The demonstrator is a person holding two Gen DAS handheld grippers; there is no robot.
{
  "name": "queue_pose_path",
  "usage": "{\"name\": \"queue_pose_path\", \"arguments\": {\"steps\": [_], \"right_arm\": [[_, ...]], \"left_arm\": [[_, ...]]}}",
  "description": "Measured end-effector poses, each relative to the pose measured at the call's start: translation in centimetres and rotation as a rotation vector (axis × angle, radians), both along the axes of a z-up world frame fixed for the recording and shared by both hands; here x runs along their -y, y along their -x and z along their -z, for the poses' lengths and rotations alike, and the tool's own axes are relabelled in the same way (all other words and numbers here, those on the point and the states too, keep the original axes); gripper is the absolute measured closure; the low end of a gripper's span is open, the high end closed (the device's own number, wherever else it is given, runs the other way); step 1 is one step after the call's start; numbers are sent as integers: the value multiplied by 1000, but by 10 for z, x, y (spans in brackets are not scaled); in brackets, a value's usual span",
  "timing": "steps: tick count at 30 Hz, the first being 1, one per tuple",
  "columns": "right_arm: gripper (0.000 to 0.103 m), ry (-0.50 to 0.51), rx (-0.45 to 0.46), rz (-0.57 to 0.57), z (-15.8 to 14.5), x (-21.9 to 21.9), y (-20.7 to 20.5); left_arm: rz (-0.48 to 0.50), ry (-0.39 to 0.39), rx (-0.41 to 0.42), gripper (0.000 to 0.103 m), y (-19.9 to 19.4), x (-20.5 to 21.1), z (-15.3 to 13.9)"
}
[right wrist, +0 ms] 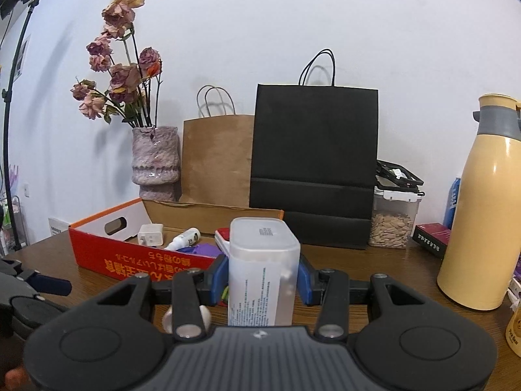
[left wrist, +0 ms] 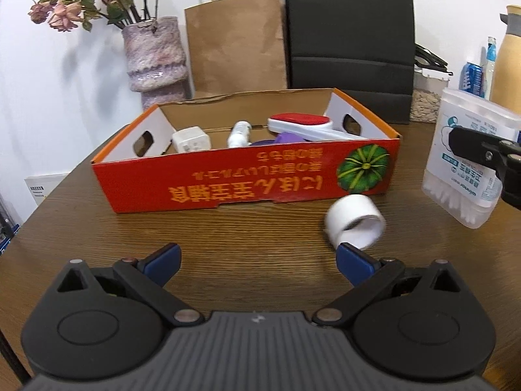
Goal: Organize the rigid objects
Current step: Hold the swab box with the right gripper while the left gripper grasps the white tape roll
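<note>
Left gripper (left wrist: 259,262), bottom centre of the left wrist view: blue pads spread wide with nothing between them, over bare wooden table (left wrist: 228,234). A white tape roll (left wrist: 355,224) lies on its side just beyond the right-hand pad, right of centre; whether it touches the pad I cannot tell. Right gripper (right wrist: 262,280), lower centre of the right wrist view: pads clamped on either side of an upright translucent cotton swab box (right wrist: 263,267); in the left wrist view the same box appears at the right edge, tilted, with a black finger across its label. Red cardboard box (left wrist: 247,176), open-topped, sits mid-frame in the left wrist view with its printed lettering upside down. Inside it: white plug adapter (left wrist: 191,139) at left, small white bottle (left wrist: 239,133) lying down in the middle, a red-and-white lint brush (left wrist: 301,123) at right, and something purple (left wrist: 286,137) partly hidden by the front wall. In the right wrist view the held swab box blocks the right part of the red box. Behind, against the wall: vase of dried roses (left wrist: 156,58), brown paper bag (left wrist: 236,45), black paper bag (left wrist: 350,42). Right of these: a clear container of seeds (right wrist: 392,224) and a tall cream flask (right wrist: 482,208).
</note>
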State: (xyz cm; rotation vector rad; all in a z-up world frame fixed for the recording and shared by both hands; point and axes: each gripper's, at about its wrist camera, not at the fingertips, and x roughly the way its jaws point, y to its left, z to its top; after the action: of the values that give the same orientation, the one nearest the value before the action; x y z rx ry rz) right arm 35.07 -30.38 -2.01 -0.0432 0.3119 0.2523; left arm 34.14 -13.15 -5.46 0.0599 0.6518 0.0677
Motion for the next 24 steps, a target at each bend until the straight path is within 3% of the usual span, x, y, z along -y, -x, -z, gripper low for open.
{"name": "queue_pose_path", "arguments": {"steps": [16,24], "right_arm": [[61,23,-4,14,1,41,-5],[63,24,-17,20,6,57,-12]], "left_arm": [[12,8,-1,0,-13,51,3],[-30,-9,3,0,-25,69,6]]}}
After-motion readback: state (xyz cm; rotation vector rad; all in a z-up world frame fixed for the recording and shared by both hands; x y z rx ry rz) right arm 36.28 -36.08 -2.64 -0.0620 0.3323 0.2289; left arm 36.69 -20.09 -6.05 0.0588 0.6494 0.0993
